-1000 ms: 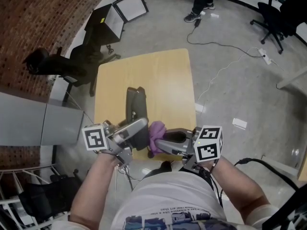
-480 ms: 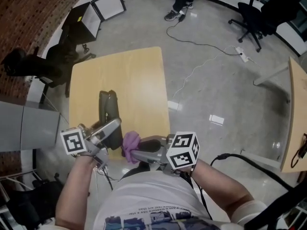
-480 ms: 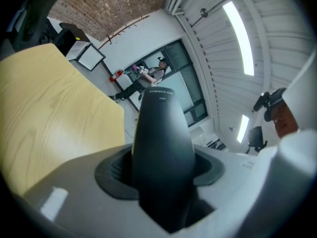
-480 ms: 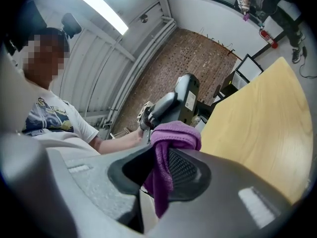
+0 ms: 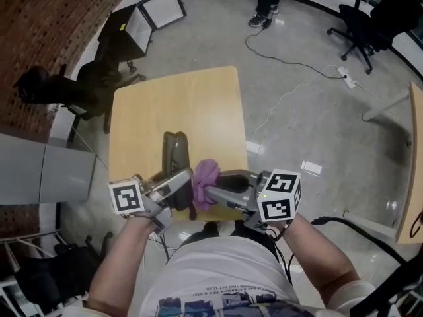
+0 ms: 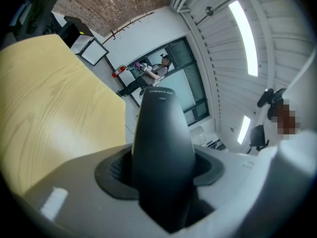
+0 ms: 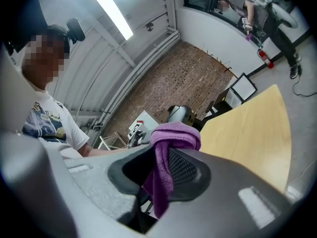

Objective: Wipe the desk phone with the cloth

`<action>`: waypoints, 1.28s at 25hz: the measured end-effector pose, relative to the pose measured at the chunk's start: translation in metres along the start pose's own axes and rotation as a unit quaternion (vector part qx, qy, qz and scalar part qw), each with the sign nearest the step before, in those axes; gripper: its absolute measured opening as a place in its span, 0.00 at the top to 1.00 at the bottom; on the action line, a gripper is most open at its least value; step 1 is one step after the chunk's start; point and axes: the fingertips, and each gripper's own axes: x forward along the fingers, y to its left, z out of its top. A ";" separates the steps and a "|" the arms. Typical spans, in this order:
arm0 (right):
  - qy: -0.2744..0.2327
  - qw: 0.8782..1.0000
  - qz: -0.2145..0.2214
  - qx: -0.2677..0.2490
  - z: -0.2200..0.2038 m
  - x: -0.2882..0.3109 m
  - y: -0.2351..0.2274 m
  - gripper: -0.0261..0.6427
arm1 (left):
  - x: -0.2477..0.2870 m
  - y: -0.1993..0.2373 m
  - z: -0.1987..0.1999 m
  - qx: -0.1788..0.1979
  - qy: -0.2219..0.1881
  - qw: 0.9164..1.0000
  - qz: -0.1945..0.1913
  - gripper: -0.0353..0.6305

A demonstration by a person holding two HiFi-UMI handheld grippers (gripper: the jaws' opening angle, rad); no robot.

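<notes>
The left gripper (image 5: 180, 182) reaches in from the near left edge of the light wooden table (image 5: 178, 101), and its jaws are clamped at a middling width on the near end of a black phone handset (image 5: 175, 152). In the left gripper view the handset fills the gap between the two jaws and runs straight away from the camera as a smooth, rounded, dark body, with the tabletop off to its left. From the head view the handset stretches away from the person over the near half of the table, towards its left side; whether it rests on the wood or is raised off it cannot be told. The right gripper (image 5: 213, 189) comes in from the near right, pointing left towards the handset, and its jaws are pinched on a purple cloth (image 5: 206, 176). The cloth bunches over the jaw tips and hangs down between them, as the right gripper view shows. In the head view it sits just beside the handset's near right side, and contact between the two cannot be made out. Beyond the table lie a grey floor with a white cable (image 5: 291, 94) and a black office chair (image 5: 367, 18).
</notes>
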 end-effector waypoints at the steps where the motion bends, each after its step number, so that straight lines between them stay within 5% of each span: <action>1: -0.007 1.000 -0.006 -0.002 0.006 -0.004 -0.005 0.82 | 0.000 0.003 -0.001 0.004 0.003 1.000 0.006 0.52; 4: -0.028 0.999 -0.027 -0.010 0.022 -0.021 -0.018 0.82 | 0.003 0.008 -0.004 0.000 -0.001 1.000 0.019 0.52; 10: -0.029 0.995 -0.092 -0.029 0.026 -0.052 -0.043 0.82 | 0.004 0.051 -0.011 0.056 0.015 0.991 0.122 0.52; 23: -0.009 0.992 -0.128 -0.017 0.017 -0.085 -0.053 0.82 | 0.033 0.162 -0.033 0.060 0.035 0.945 0.320 0.52; 32: 0.005 0.990 -0.140 -0.017 0.009 -0.098 -0.046 0.82 | 0.045 0.202 -0.034 0.066 0.046 0.916 0.393 0.51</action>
